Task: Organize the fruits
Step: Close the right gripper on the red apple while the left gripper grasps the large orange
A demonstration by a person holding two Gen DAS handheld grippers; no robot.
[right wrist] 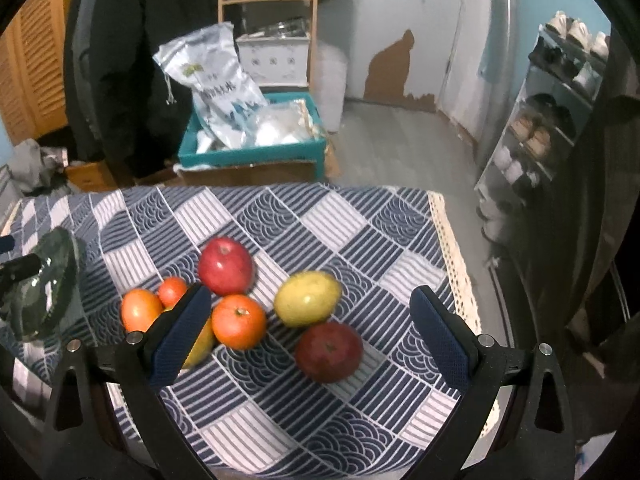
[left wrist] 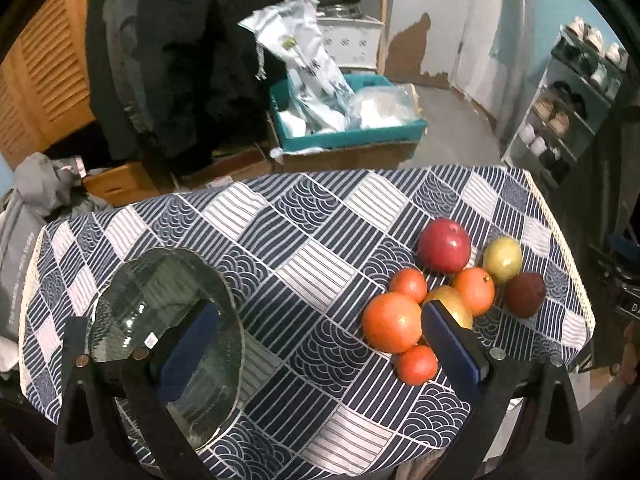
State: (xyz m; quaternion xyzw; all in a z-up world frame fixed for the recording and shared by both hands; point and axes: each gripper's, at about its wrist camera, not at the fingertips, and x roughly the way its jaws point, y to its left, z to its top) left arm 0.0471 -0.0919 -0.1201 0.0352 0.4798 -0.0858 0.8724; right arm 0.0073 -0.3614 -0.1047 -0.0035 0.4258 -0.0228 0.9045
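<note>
A cluster of fruit lies on the patterned tablecloth: a red apple (left wrist: 444, 245) (right wrist: 225, 266), a yellow-green mango (left wrist: 502, 259) (right wrist: 307, 298), a dark red apple (left wrist: 525, 294) (right wrist: 329, 352), several oranges (left wrist: 392, 322) (right wrist: 239, 321) and a second mango partly hidden behind the fingers. A clear glass bowl (left wrist: 132, 300) (right wrist: 44, 284) stands tilted at the left, its rim over my left gripper's left finger. My left gripper (left wrist: 320, 332) is open, wide apart. My right gripper (right wrist: 310, 332) is open above the fruit, its fingers either side of the orange, mango and dark apple.
The blue and white tablecloth (left wrist: 304, 240) covers a small table with edges close on the right and far side. Beyond it stand a teal crate (left wrist: 344, 136) with bags, cardboard boxes, a wooden shelf and a shoe rack (right wrist: 552, 120).
</note>
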